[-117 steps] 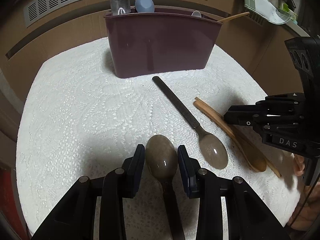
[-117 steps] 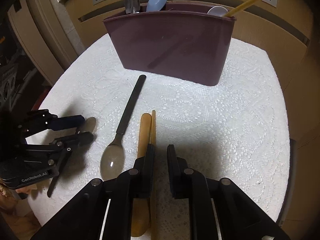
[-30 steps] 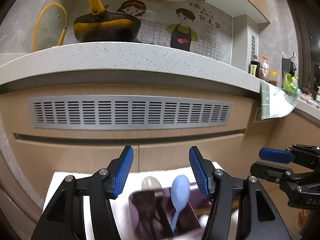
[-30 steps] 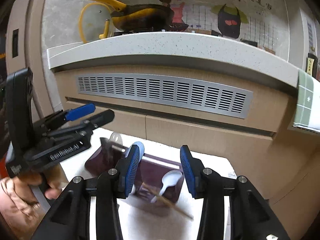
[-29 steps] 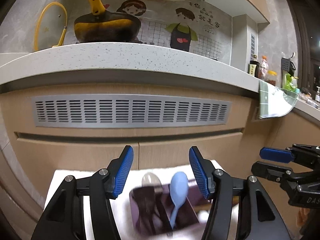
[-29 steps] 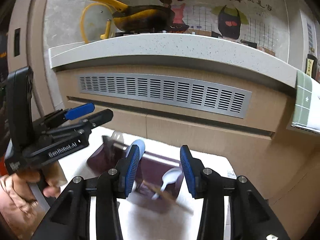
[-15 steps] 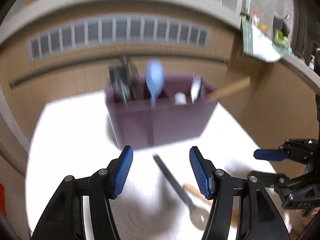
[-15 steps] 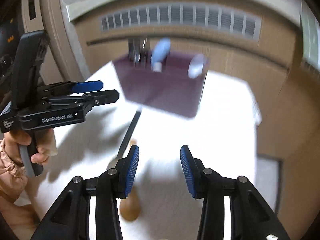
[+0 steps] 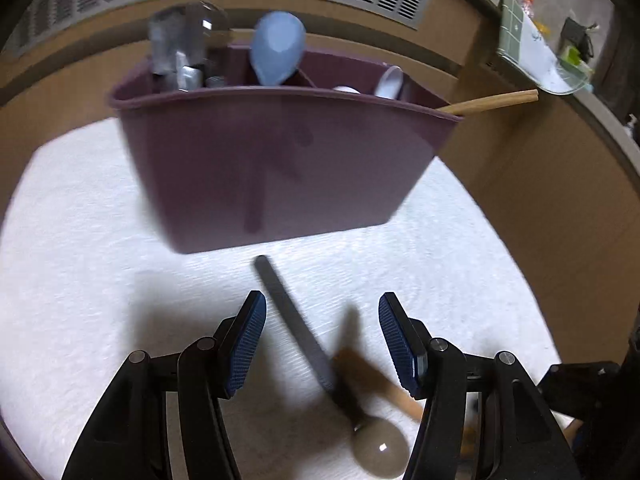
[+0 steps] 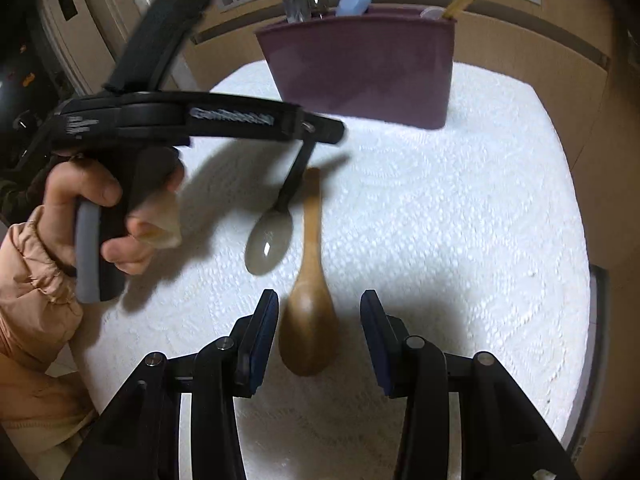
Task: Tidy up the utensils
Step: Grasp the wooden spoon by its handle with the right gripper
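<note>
Purple caddy (image 9: 280, 168): upright at the far edge of the white-clothed table (image 10: 460, 240), holding a blue spoon (image 9: 278, 54) and others. Grey spoon (image 10: 270, 242) and wooden spoon (image 10: 310, 312): flat side by side mid-table. Left gripper (image 9: 322, 344): jaws apart, empty, above the grey spoon's handle. Right gripper (image 10: 318, 336): jaws apart, straddling the wooden spoon's bowl, not gripping.

R tool (image 10: 318, 334) open over wooden spoon (image 10: 310, 300), grey spoon (image 10: 269, 244) beside, purple caddy (image 10: 360, 72) behind
</note>
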Demonstrator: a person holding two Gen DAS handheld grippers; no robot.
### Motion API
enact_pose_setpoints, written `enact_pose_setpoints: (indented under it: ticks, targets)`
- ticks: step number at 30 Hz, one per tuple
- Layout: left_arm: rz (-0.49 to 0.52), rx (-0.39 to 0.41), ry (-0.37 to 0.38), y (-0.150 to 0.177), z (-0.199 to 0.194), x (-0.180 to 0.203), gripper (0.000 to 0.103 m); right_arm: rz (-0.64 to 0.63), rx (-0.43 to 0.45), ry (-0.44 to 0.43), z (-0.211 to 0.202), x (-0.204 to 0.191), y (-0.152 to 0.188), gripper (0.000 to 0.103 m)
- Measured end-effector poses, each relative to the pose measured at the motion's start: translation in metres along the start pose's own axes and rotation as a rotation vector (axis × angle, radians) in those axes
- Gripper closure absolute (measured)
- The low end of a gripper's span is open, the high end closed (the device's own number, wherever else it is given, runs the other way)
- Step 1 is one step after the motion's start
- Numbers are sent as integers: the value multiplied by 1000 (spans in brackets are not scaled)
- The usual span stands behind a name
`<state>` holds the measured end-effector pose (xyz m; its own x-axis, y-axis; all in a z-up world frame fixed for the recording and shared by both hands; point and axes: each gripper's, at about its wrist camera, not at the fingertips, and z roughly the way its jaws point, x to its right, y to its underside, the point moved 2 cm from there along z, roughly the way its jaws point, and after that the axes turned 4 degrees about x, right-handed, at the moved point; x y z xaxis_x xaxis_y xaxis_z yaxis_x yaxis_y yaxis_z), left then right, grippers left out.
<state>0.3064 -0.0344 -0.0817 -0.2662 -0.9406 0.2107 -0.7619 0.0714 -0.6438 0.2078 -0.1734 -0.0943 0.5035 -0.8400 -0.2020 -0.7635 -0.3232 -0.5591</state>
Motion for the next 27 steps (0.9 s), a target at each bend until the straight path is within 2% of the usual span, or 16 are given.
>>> enact_pose_setpoints:
  ticks: [3,8,10,12,16,20,22,23,25,27]
  targets:
    - [24,29,-65,15,-18,-2,43,-14,10,15,-1,1,-1,63]
    - [44,53,-94,52,-53,3,41,-33,15,52,-10,3,7,63]
    - [37,54,-105,63,-59,5,36,-35,19,44,-15,2,13,62]
    - [24,50,-117,72,-64,6,36,-37,33,29,-17,-2,16,62]
    - [10,38,-142,79,-63,6,36,-67,46,22,-9,-14,11,62]
    - [-6,41,-161,83,-72,5,36,-140,35,72,-4,-24,12,62]
    - [-12,52,-164,84,-77,5,36,-134,38,76,-10,-21,18,74]
    - [-17,57,-162,84,-79,5,35,-123,43,91,-14,-17,20,75]
    - [-21,62,-149,83,-79,10,35,-101,79,127,-25,-9,19,75]
    - [-17,61,-140,84,-77,18,35,-75,158,166,-46,0,9,75]
